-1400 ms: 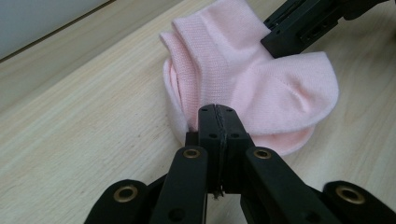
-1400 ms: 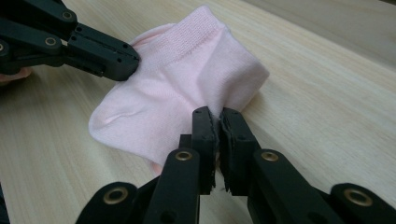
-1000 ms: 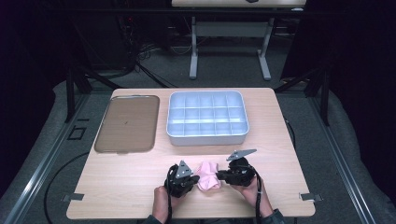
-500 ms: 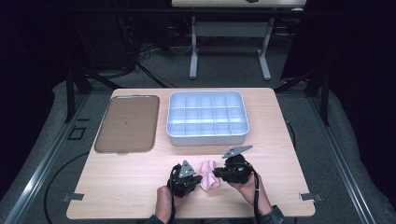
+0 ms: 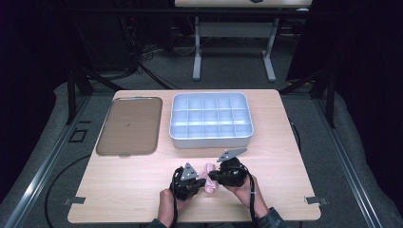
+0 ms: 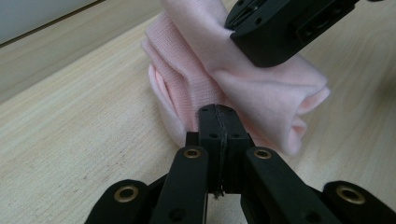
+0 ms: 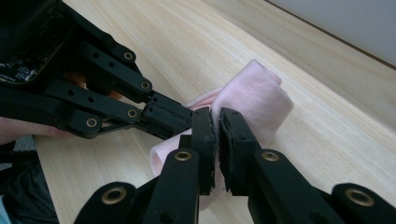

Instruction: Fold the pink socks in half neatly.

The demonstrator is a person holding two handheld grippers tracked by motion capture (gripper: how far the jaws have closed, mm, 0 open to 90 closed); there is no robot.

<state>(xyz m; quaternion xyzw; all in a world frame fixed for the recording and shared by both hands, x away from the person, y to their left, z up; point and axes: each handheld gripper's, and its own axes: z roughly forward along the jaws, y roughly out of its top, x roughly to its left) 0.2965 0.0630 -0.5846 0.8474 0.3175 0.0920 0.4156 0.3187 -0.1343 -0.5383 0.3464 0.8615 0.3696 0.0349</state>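
A folded pink cloth (image 5: 207,169) lies on the wooden table (image 5: 128,190) near its front edge, between my two grippers. My left gripper (image 5: 198,178) comes in from the left. Its jaws are shut on a thin edge of the pink cloth (image 6: 261,93), seen close in the left gripper view (image 6: 218,116). My right gripper (image 5: 213,176) reaches in from the right. Its jaws pinch a fold of the cloth (image 7: 254,100) with only a thin slit between the pads (image 7: 217,122). The two grippers' tips sit almost against each other.
A pale blue tray (image 5: 211,143) divided into many compartments stands at the back centre of the table. A flat brown tray (image 5: 128,124) lies to its left. Bare tabletop lies left and right of the hands.
My right gripper has shifted a little left, toward the left gripper, with the cloth in its jaws. The cloth is more bunched between the two. The left gripper has stayed put.
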